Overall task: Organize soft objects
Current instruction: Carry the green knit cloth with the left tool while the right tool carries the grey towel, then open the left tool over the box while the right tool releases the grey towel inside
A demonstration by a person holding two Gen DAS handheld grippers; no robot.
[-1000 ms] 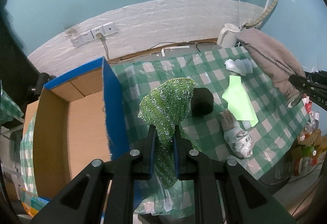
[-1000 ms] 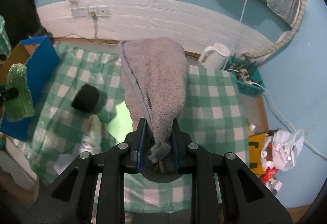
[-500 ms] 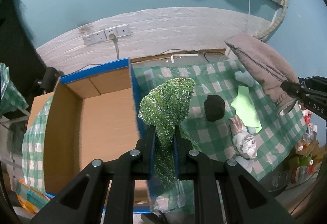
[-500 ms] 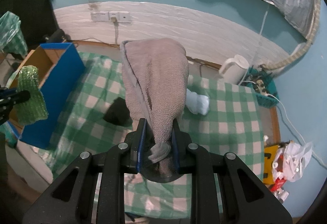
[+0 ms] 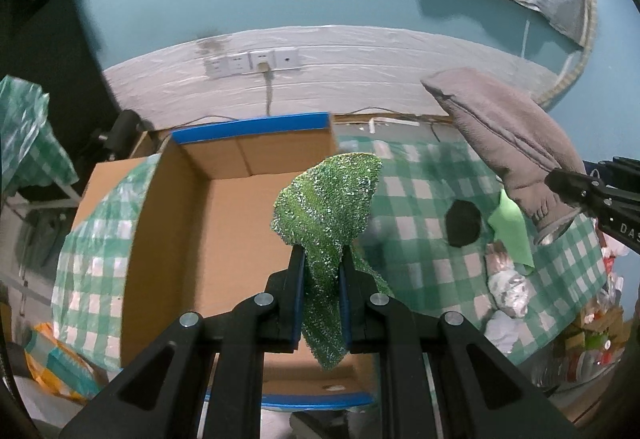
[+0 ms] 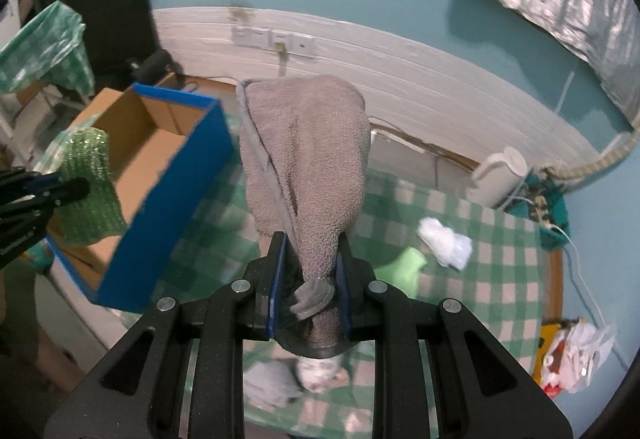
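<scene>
Fingers [image 5: 299, 291] of the left gripper [image 5: 322, 279] were closed tight on a green sparkly cloth [image 5: 328, 207], which was held above the open cardboard box [image 5: 224, 223] with blue outer walls. The right gripper [image 6: 310, 271] was clamped on a grey towel [image 6: 306, 159], which was carried over the table [image 6: 500, 271] covered in green checked cloth, just beside the box. On the table were seen a black soft object [image 5: 463, 223], a light green cloth [image 5: 510, 235] and a white crumpled item [image 6: 444, 243], possibly a plastic bag; motion blur prevented a firm identification.
</scene>
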